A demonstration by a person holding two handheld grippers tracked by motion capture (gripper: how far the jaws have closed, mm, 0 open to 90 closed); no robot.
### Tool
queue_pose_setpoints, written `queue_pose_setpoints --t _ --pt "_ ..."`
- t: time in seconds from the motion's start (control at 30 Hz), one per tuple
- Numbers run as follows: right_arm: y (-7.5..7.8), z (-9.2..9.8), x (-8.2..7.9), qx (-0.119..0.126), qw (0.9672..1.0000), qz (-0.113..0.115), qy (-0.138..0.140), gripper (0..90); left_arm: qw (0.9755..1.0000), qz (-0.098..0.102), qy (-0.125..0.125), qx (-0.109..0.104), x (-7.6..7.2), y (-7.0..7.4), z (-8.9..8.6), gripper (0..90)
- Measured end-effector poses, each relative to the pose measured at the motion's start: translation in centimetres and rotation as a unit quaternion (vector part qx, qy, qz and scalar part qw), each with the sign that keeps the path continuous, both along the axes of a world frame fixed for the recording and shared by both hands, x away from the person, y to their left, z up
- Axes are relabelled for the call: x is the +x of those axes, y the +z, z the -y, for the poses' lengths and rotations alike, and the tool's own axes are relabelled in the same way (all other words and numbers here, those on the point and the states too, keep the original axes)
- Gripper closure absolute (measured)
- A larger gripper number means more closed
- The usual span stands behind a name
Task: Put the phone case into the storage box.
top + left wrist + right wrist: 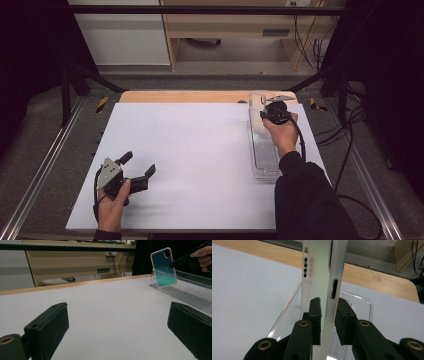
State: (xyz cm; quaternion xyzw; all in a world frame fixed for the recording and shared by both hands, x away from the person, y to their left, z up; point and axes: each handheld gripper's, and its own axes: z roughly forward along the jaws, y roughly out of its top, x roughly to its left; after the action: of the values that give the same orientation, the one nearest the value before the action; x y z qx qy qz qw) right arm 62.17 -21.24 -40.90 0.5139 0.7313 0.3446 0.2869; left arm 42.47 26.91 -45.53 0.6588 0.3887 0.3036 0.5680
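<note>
A phone case (261, 102), white-rimmed with a teal back (163, 267), stands on end, slightly tilted, at the far end of a clear plastic tray (263, 160). My right gripper (268, 109) reaches it from the near side. In the right gripper view the case's side wall (319, 270) runs up between the two black pads, and the gripper (328, 315) is shut on it. My left gripper (137, 164) rests near the table's front left. Its jaws stand wide apart (117, 327) with nothing but bare table between them.
The white tabletop (200, 150) ends at a wooden strip (190, 96) along the far edge. The long tray lies along the right side. Metal frame rails run down both sides of the table, and cables lie on the floor at the right.
</note>
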Motion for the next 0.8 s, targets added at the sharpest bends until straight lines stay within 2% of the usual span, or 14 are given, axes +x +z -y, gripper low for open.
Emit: queue_pose_setpoints --t 0.33,0.47,0.6,0.7,0.8 --pt "0.2 -0.1 0.5 -0.008 0.9999 -0.005 -0.003 67.4 1.0000 0.001 0.003 -0.005 -0.1 0.0 -0.2 3.1" --pt "0.3 0.0 0.8 0.006 1.0000 -0.004 0.000 53.0 1.0000 -0.001 0.003 -0.005 0.0 0.0 -0.2 3.1" --pt "0.4 -0.1 1.2 0.007 1.0000 -0.002 0.003 41.1 1.0000 0.000 0.002 -0.005 0.0 0.0 -0.2 3.1" --pt "0.4 -0.2 1.4 0.008 0.9999 0.003 0.009 35.7 1.0000 0.001 0.001 -0.004 0.1 0.1 -0.1 3.1" --pt "0.4 -0.2 1.5 0.010 0.9999 0.011 0.002 24.4 1.0000 0.000 0.001 -0.003 0.1 0.0 -0.2 3.1"
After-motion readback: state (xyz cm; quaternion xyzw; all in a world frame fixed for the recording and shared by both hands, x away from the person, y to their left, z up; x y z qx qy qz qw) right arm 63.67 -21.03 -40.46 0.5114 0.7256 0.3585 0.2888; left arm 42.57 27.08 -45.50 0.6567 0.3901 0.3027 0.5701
